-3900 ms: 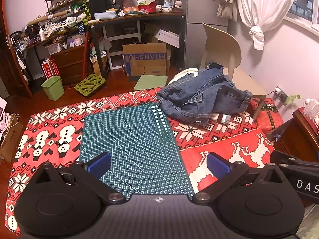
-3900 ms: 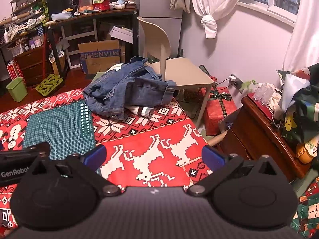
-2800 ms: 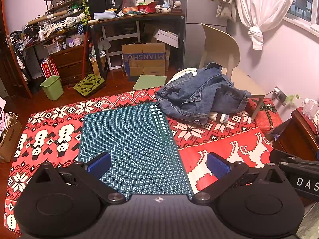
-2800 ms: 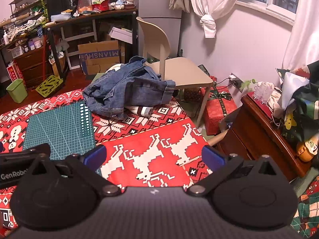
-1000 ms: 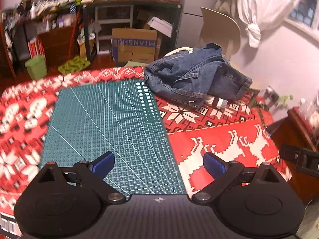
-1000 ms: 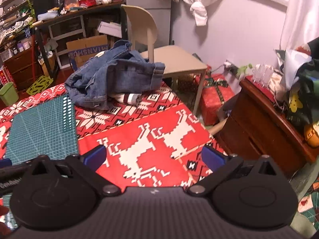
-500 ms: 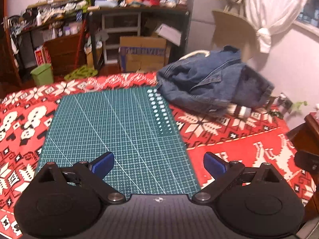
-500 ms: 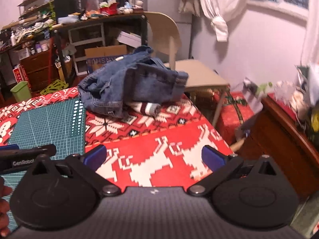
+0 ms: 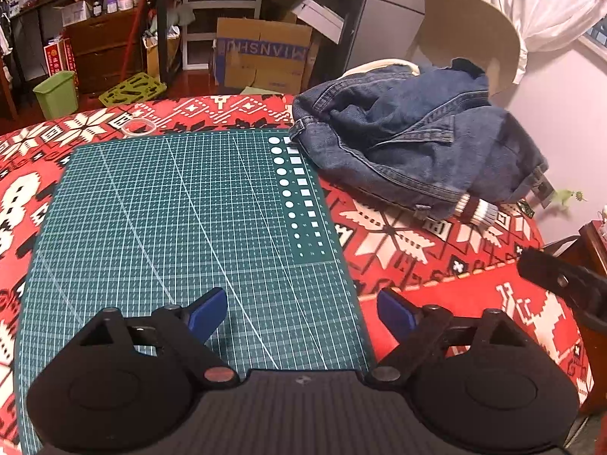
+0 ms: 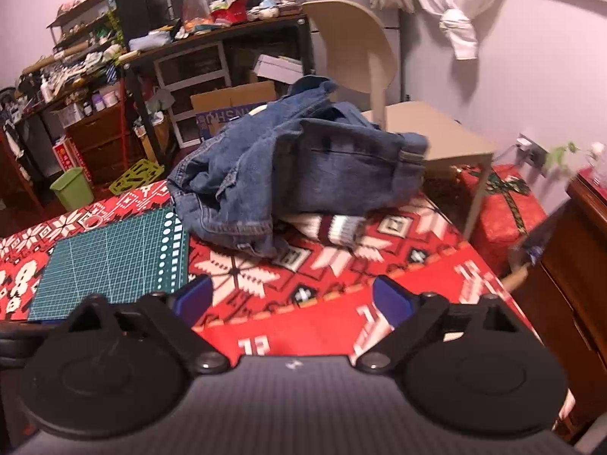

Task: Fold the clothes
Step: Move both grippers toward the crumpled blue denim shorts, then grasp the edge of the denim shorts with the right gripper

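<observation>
You've brought both tools nearer the crumpled denim jacket [image 10: 296,167], left tool [image 9: 301,313] and right tool [image 10: 292,299] narrowing slightly yet released, empty, so folding hasn't begun.

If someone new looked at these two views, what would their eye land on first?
Most likely the crumpled denim jacket, heaped at the far side of the red patterned cloth with a striped knit cuff poking out beneath it. Next comes the green cutting mat lying flat beside the heap. Both the left gripper and the right gripper are open and empty.
</observation>
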`<action>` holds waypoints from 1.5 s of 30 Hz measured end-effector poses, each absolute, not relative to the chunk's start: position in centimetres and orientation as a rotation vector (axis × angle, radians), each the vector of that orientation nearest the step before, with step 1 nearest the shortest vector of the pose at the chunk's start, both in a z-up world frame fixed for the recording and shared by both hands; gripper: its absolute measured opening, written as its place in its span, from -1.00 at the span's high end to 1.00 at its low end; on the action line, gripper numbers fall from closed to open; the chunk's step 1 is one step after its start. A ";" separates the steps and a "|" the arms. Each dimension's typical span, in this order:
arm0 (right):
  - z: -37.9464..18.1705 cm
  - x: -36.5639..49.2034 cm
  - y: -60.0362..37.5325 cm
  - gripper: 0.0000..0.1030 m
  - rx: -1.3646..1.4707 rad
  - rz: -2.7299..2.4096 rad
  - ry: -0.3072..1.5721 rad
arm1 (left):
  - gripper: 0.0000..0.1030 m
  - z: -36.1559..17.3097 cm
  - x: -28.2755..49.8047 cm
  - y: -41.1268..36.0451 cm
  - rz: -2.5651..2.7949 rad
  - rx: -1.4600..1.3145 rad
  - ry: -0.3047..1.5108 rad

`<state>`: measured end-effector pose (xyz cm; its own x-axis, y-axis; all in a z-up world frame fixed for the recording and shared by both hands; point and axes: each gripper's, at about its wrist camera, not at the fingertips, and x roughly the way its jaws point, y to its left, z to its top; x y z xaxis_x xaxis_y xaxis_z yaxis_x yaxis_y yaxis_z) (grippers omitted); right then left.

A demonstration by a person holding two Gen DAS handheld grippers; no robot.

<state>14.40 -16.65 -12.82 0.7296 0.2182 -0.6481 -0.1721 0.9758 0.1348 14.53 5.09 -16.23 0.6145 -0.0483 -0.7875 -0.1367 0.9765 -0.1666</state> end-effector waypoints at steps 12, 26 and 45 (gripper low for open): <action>-16.3 24.4 -12.4 -0.37 0.019 0.297 0.716 | -0.60 -17.4 18.1 6.8 0.043 -0.259 0.944; -17.8 28.1 -8.4 0.66 0.084 0.299 0.771 | -0.63 -17.7 18.4 8.3 0.064 -0.275 0.961; -12.4 8.8 -9.1 0.72 0.107 0.412 0.800 | -0.63 -14.1 7.8 9.1 0.015 -0.320 0.921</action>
<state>8.78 -9.15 -12.42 0.6218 0.3981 -0.6745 -0.3178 0.9154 0.2473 7.78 9.12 -14.06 0.6084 -0.1230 -0.7841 -0.1491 0.9526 -0.2651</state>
